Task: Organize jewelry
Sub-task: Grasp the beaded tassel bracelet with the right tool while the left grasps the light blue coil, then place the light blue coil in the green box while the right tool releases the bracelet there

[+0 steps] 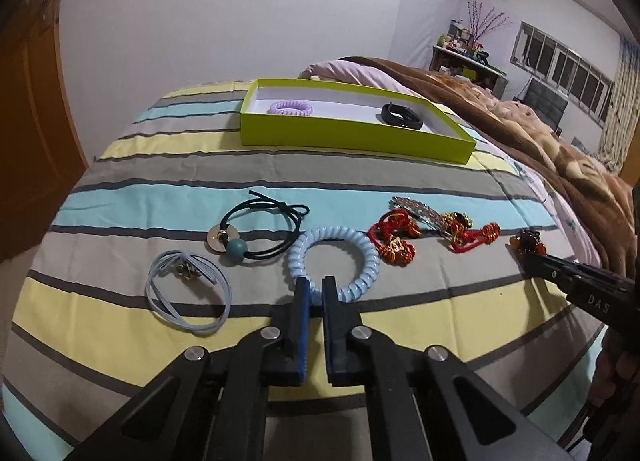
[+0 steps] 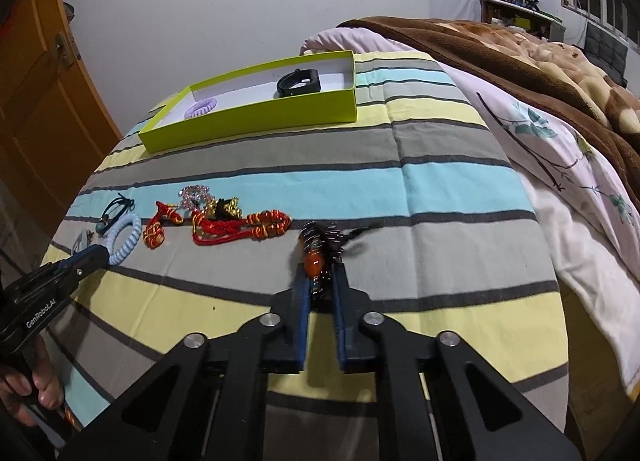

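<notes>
Left gripper point(image 1: 316, 289) clenched on blue coil tie point(image 1: 334, 257); right gripper point(image 2: 322, 277) grasping beaded bracelet point(image 2: 320, 257); green box point(image 1: 352, 137) straight ahead of both.

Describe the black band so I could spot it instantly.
Find the lime green box on the striped bedspread. Two things lie inside: a lilac coil hair tie toward one end, and the black band toward the other, the only black, smooth strap there.
</notes>
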Motion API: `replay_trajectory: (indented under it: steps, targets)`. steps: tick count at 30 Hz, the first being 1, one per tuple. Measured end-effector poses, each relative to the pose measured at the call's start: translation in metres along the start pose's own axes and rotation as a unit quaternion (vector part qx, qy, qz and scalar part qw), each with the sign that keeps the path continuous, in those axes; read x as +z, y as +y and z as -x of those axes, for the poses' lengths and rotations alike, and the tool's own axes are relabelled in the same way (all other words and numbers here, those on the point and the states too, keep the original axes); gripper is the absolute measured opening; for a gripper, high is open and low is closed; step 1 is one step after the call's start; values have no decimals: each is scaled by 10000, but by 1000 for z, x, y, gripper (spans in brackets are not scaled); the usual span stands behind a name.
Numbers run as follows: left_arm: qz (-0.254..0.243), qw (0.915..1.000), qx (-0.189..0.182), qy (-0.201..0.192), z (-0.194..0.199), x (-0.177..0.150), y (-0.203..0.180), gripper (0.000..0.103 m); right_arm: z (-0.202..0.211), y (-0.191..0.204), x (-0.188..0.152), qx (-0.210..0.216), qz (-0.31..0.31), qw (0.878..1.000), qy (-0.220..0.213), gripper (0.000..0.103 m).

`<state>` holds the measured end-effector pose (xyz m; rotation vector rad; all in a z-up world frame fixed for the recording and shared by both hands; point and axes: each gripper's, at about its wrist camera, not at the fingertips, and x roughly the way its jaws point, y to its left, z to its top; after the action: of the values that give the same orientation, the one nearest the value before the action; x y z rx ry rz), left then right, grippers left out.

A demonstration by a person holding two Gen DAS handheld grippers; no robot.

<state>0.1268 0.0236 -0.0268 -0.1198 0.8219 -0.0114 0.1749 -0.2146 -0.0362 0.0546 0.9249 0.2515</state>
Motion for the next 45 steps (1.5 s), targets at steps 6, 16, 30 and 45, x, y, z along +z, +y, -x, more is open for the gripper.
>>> replay_trajectory:
  steps: [6, 16, 30, 45]
  targets:
    - [206, 9992, -329, 119, 1, -2, 7, 0, 6, -1, -6, 53, 10, 10000, -15, 9]
    - [764, 9964, -363, 96, -2, 12, 23, 12, 8, -3, -6, 22, 22, 10000, -47, 10]
    - [10, 9992, 217, 322, -22, 21, -5, 11, 12, 1, -6, 7, 98, 9999, -116, 9]
    - [-89, 9996, -148, 205, 0, 0, -8, 9, 26, 2, -12, 87, 176, 9995, -247, 6]
